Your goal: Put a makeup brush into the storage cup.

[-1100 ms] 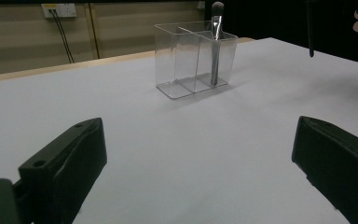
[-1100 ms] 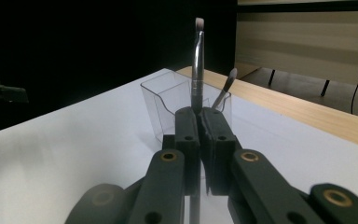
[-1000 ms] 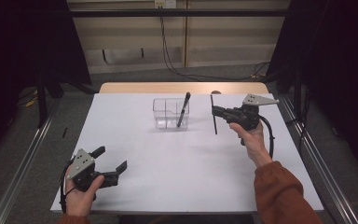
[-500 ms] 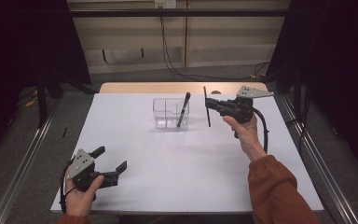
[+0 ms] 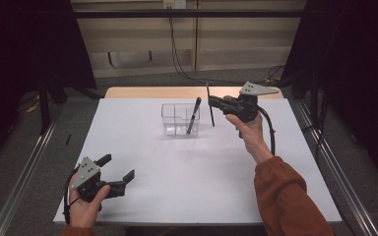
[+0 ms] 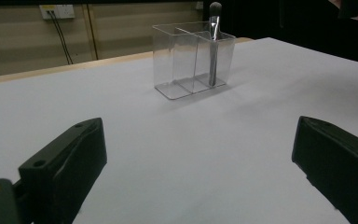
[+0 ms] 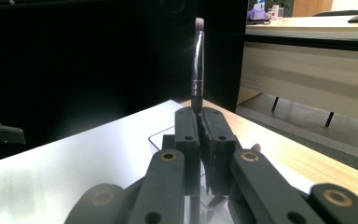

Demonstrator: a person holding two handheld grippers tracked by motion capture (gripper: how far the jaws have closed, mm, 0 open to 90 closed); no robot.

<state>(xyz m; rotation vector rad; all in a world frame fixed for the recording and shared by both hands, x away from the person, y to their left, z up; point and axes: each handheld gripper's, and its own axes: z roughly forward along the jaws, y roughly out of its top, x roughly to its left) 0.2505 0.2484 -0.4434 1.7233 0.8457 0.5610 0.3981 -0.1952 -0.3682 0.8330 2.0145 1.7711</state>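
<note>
A clear plastic organizer [image 5: 176, 119] with separate compartments stands at the far middle of the white table [image 5: 187, 167]. One dark makeup brush [image 5: 193, 116] leans in its right-hand compartment. My right gripper [image 5: 213, 102] hovers just right of the organizer, shut on a second thin brush [image 5: 212, 118] held upright. In the right gripper view the jaws [image 7: 200, 116] are pressed together on that brush [image 7: 197, 60], bristles up, with the organizer [image 7: 161, 135] below. My left gripper [image 5: 116, 168] rests open near the front left edge. In the left gripper view the organizer [image 6: 193, 58] and its brush [image 6: 213, 42] lie ahead of the gripper [image 6: 196, 158].
A wooden strip [image 5: 177, 92] runs along the table's far edge. Metal rails [image 5: 24, 167] flank the table on both sides. Cables [image 5: 177, 59] hang against the back wall. Bare white tabletop lies between the two hands.
My right gripper has carried the upright brush leftward and slightly up, closer to the organizer. The left gripper has stayed where it was.
</note>
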